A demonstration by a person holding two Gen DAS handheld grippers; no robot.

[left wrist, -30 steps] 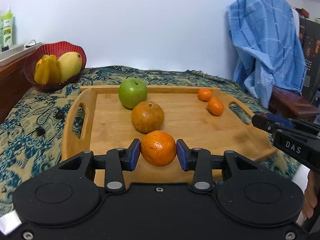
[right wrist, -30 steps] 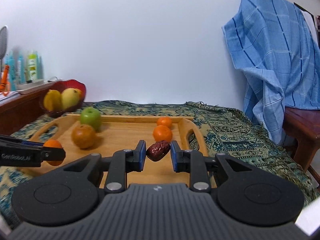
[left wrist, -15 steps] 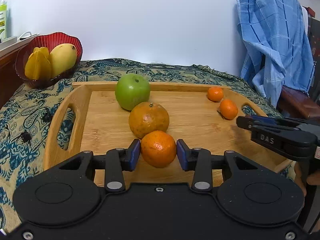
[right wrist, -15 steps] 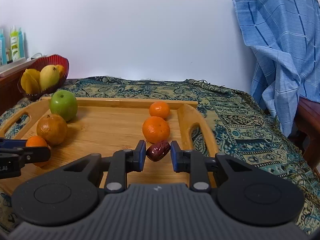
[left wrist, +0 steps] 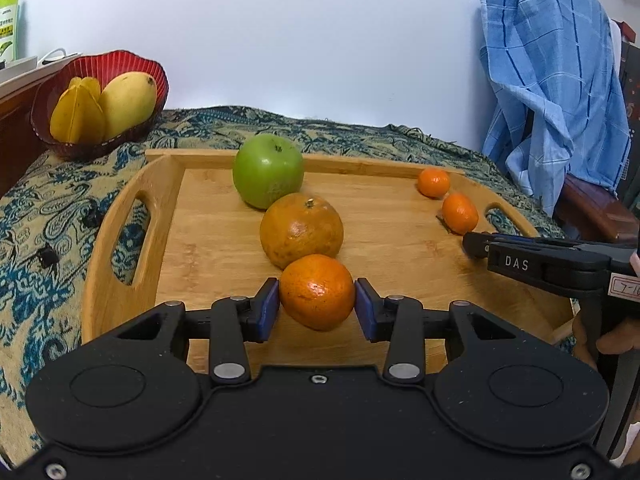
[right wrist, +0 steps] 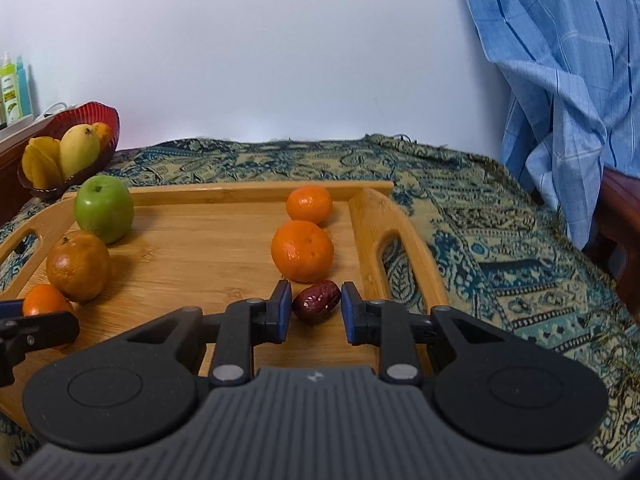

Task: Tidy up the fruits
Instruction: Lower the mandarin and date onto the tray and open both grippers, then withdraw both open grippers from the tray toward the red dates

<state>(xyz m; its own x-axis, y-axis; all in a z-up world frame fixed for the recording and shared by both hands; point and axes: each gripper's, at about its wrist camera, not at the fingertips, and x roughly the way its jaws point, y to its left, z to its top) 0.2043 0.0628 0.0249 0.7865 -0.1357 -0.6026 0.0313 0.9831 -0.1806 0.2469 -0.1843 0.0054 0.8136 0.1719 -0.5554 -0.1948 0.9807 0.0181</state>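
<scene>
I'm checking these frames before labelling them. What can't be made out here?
- Left wrist view: the right claw points sideways, so what it holds is hidden.
- Right wrist view: the red bowl hides all but the top of an orange fruit behind the mango.
- Both views: whether the held orange and the date rest on the tray; the claw bodies hide their undersides.
- Bottle labels: too small.

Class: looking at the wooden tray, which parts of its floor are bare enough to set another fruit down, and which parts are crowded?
Bare: the broad middle of the wooden tray, between the column of green apple, brownish orange and held orange and the two small oranges near its other handle. Crowded: both those columns, where each gripper stands.
</scene>
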